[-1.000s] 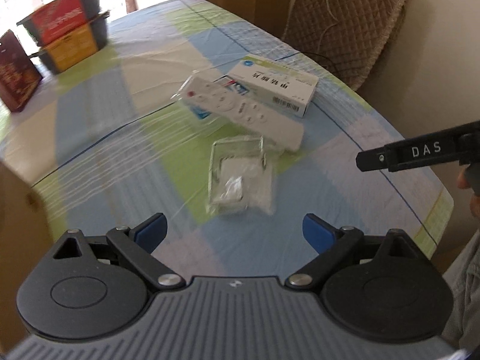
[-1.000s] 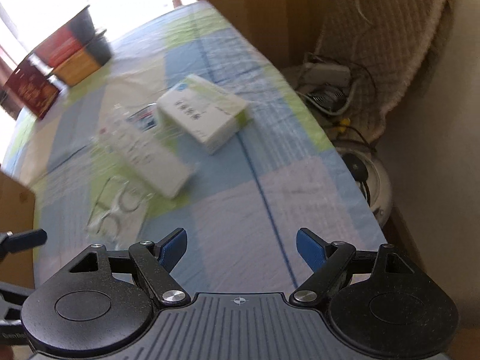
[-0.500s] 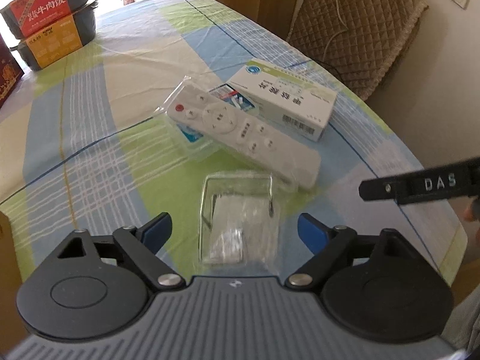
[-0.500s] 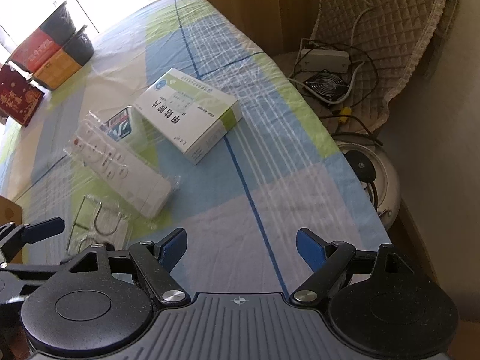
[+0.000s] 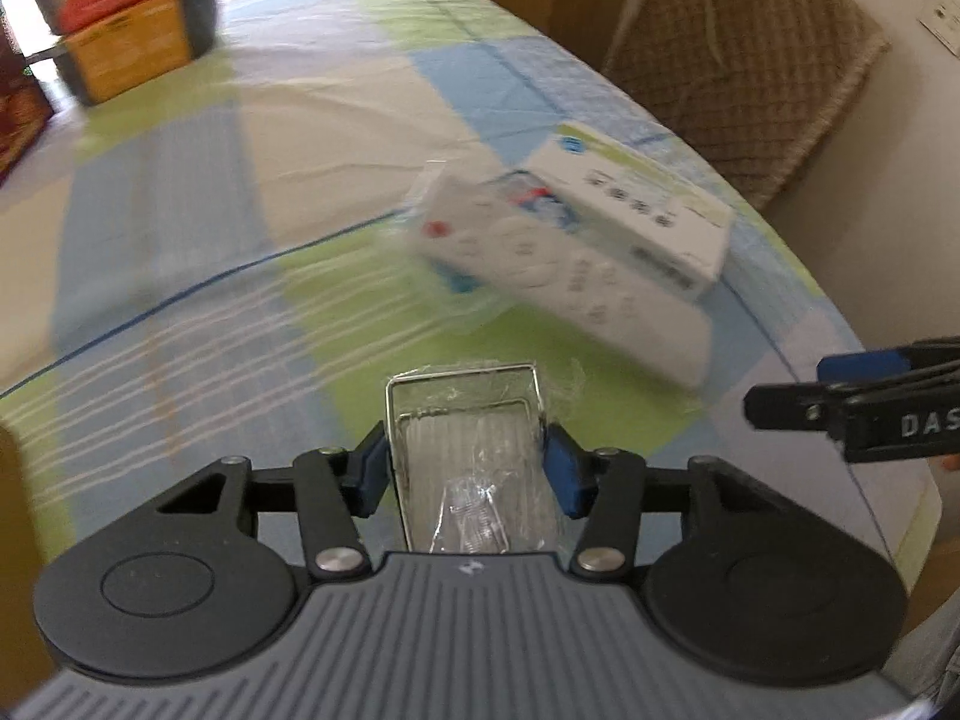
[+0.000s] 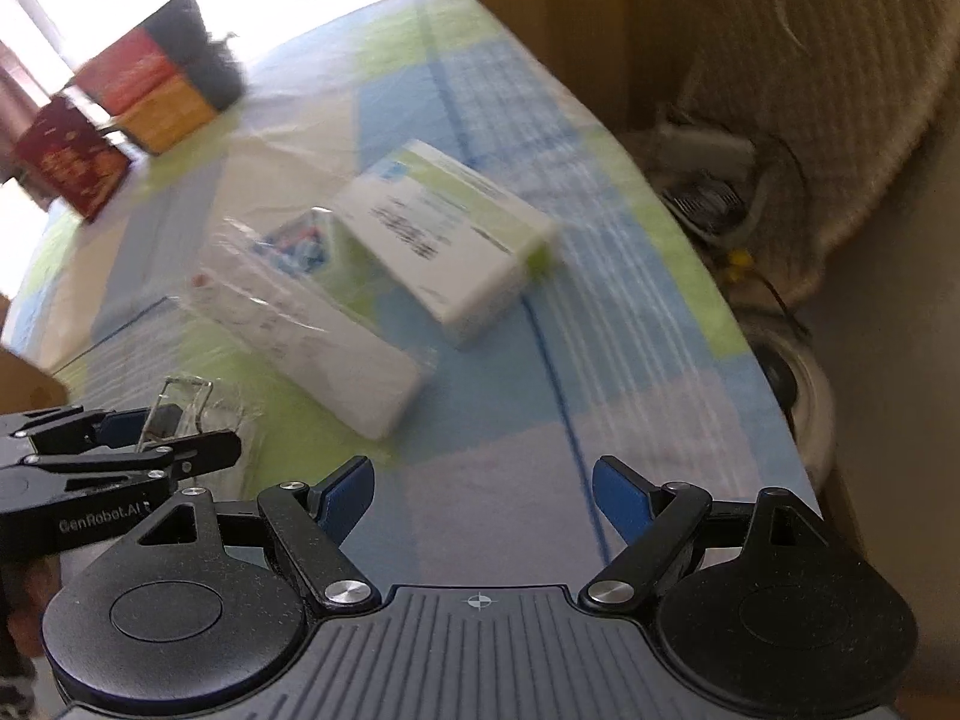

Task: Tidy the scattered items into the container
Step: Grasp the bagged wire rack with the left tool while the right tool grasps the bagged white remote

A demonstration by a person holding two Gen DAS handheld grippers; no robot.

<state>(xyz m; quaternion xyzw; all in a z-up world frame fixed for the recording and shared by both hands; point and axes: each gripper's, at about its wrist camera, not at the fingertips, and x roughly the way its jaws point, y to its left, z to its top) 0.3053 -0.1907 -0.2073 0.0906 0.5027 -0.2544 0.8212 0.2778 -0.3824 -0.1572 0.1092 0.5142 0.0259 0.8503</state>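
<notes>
A table draped in a blue, green and cream checked plastic cloth (image 5: 180,192) fills both wrist views, with a brown quilted chair back (image 5: 738,60) standing just past its far edge. At the far corner sit two stacked dark food tubs with red and orange labels (image 5: 129,18), and beside them a dark red printed carton (image 6: 72,171). Mid-table lies a white cardboard medicine box with blue and green print (image 5: 642,222), and just beside it a long white remote control in a clear plastic sleeve (image 5: 558,282), blurred in both views. Nearest the cameras, the left gripper (image 5: 467,468) has its blue pads closed against both sides of a small clear plastic packet holding bent wire hardware (image 5: 474,456), which is at the near edge of the table; whether it is lifted cannot be told. The right gripper (image 6: 480,495) hovers over the cloth to its right, jaws spread wide and holding nothing.
</notes>
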